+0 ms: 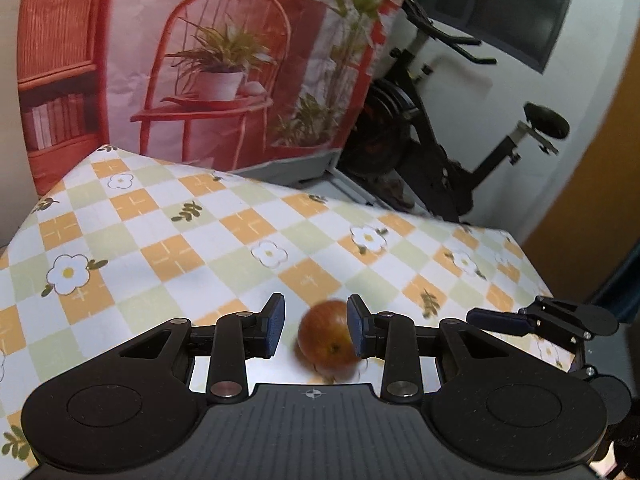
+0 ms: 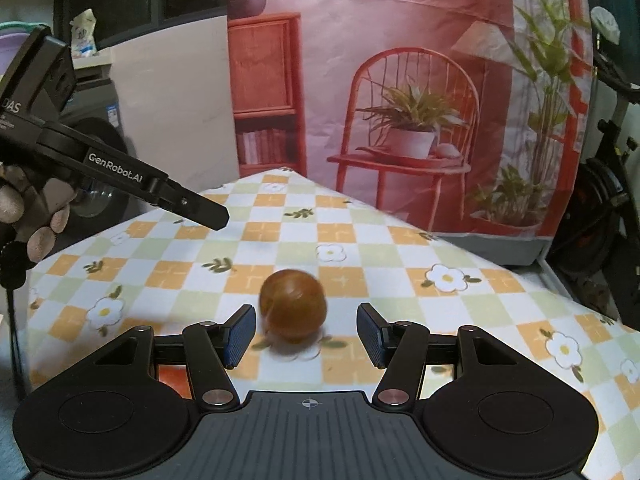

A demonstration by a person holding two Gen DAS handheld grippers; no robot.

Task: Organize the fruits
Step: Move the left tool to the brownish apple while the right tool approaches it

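A red-brown apple [image 1: 326,338] lies on the checkered tablecloth [image 1: 192,240], blurred as if rolling. My left gripper [image 1: 316,326] is open; the apple sits between its blue pads, close to the right pad, not gripped. In the right wrist view the same apple [image 2: 293,304] lies just ahead of my open right gripper [image 2: 306,330], between and slightly beyond its fingertips. The left gripper's finger [image 2: 192,208] shows at the upper left of that view. The right gripper's finger [image 1: 500,322] shows at the right of the left wrist view.
The table's far edge [image 1: 280,184] and right edge [image 1: 532,264] drop off. A printed backdrop [image 1: 224,60] hangs behind the table. An exercise bike [image 1: 432,136] stands at the right. A washing machine [image 2: 100,152] stands at the left.
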